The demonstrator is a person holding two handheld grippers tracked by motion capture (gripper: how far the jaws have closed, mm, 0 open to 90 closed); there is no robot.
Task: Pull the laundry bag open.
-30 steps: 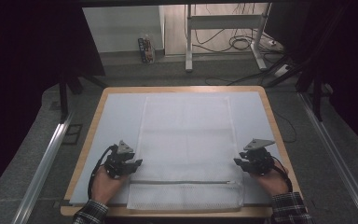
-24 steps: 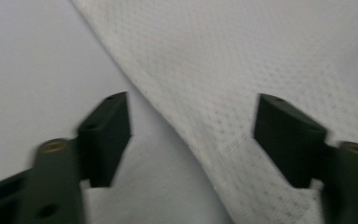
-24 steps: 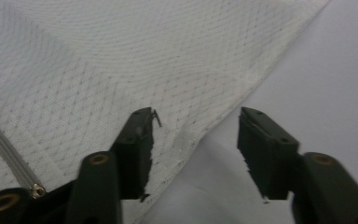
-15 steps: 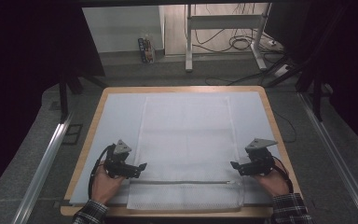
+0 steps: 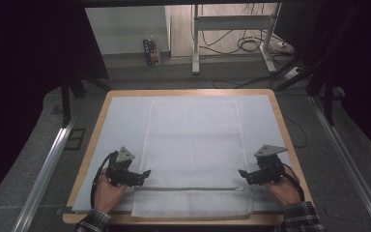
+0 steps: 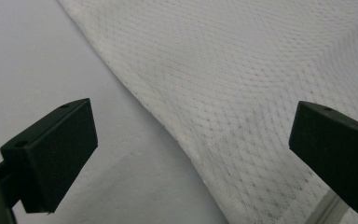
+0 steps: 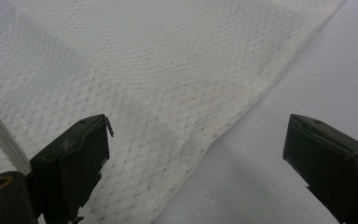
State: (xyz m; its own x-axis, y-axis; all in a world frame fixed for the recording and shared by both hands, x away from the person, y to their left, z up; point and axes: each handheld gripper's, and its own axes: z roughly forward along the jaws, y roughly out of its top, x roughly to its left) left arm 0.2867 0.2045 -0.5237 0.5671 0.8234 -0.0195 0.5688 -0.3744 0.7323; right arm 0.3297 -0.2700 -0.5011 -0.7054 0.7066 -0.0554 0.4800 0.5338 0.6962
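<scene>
A dim room with cables on the floor frames a wooden table (image 5: 290, 140) covered by a pale sheet (image 5: 121, 121). On it a white mesh bag (image 5: 193, 145) lies flat and square to the person, its zipper (image 5: 188, 189) running across near the front edge, probably laid out that way so both side edges are easy to reach. The left gripper (image 5: 142, 175) sits just beside the bag's left edge and the right gripper (image 5: 244, 175) just beside its right edge, each at the zipper's height. Both have just been opening; the jaws now stand wide apart with nothing pinched. In the left gripper view the bag's hem (image 6: 168, 126) runs between the 2 jaws, and in the right gripper view the hem (image 7: 242, 102) does the same, so it looks like the cloth has been let go after being set straight
</scene>
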